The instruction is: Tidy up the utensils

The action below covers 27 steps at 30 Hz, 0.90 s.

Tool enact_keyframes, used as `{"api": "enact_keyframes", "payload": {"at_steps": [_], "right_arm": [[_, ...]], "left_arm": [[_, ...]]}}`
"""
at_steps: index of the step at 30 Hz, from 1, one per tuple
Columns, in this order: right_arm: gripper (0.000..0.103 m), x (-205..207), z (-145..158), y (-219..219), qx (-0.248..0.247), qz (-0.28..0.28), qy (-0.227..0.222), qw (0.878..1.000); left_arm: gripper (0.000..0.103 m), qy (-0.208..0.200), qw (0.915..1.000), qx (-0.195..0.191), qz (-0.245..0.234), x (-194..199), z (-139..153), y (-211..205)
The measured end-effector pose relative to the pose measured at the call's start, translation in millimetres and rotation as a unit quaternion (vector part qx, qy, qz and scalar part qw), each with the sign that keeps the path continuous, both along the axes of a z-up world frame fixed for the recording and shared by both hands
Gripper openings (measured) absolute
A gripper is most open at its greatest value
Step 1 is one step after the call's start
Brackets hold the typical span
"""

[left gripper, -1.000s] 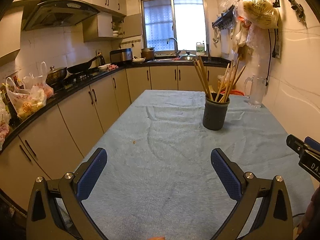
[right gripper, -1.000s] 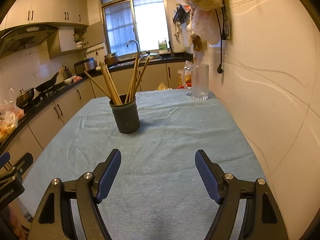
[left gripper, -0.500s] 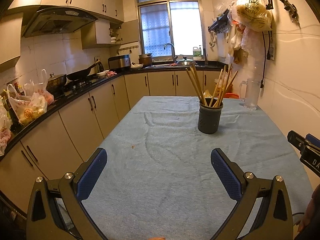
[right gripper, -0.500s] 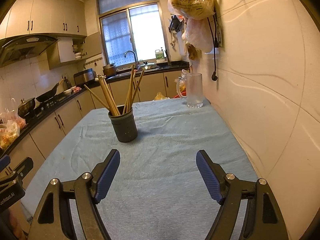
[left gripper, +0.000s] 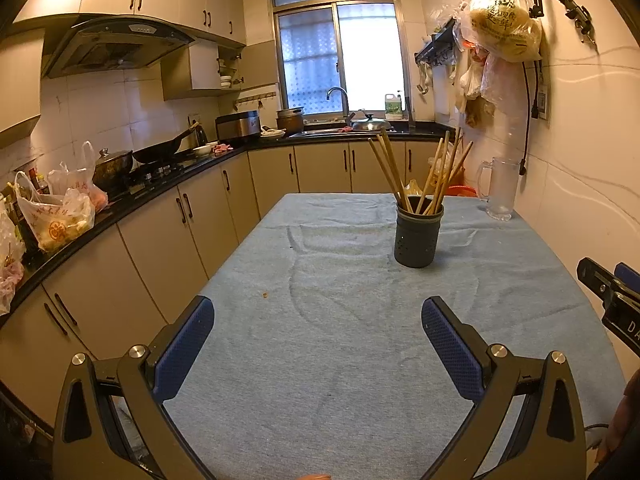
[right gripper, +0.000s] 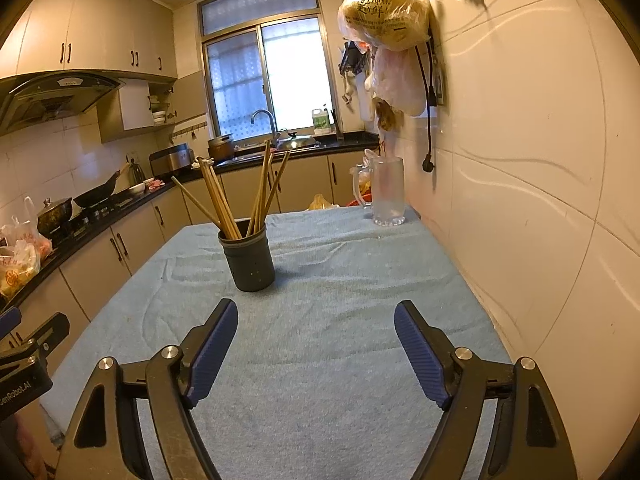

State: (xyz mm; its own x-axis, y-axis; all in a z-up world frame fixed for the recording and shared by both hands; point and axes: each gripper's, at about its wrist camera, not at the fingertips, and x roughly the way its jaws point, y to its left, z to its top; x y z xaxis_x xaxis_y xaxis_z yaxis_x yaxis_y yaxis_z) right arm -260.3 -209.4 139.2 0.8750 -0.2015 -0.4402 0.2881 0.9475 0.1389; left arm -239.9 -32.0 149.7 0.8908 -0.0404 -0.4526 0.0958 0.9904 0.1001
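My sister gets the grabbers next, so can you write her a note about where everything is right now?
Left gripper: open, empty, above the blue cloth.
Right gripper: open, empty.
Chopsticks: all standing in the dark holder, mid-table. Clear jug stands at the far corner by the wall.
Done: no loose utensils in view on the cloth.
Left: seemingly nothing; check outside the view.

This is a lived-in home kitchen: cream cabinets [left gripper: 168, 240] run along a black counter [left gripper: 160, 184] under a range hood [left gripper: 112, 46], with a wok [left gripper: 160, 152] and a lidded pot [left gripper: 114, 164] on the stove. At the far end a sink tap [left gripper: 338, 98] stands below the window [left gripper: 336, 58], beside a rice cooker [left gripper: 237, 125]. Plastic shopping bags [right gripper: 384, 8] hang from wall hooks, and a cloth-covered tabletop [left gripper: 320, 340] carries a holder of chopsticks [left gripper: 418, 178] and a glass pitcher [left gripper: 498, 188].
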Motion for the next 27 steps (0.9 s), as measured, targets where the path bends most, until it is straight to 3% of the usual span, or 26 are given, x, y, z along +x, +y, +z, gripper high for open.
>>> {"api": "enact_keyframes", "payload": {"at_steps": [27], "right_arm": [[0.087,3.4,-6.6,8.0,-0.018,0.01,0.003,1.0]], "left_arm": [[0.103,0.015,0.9999,0.002,-0.003,6.5,-7.9,-3.8]]}}
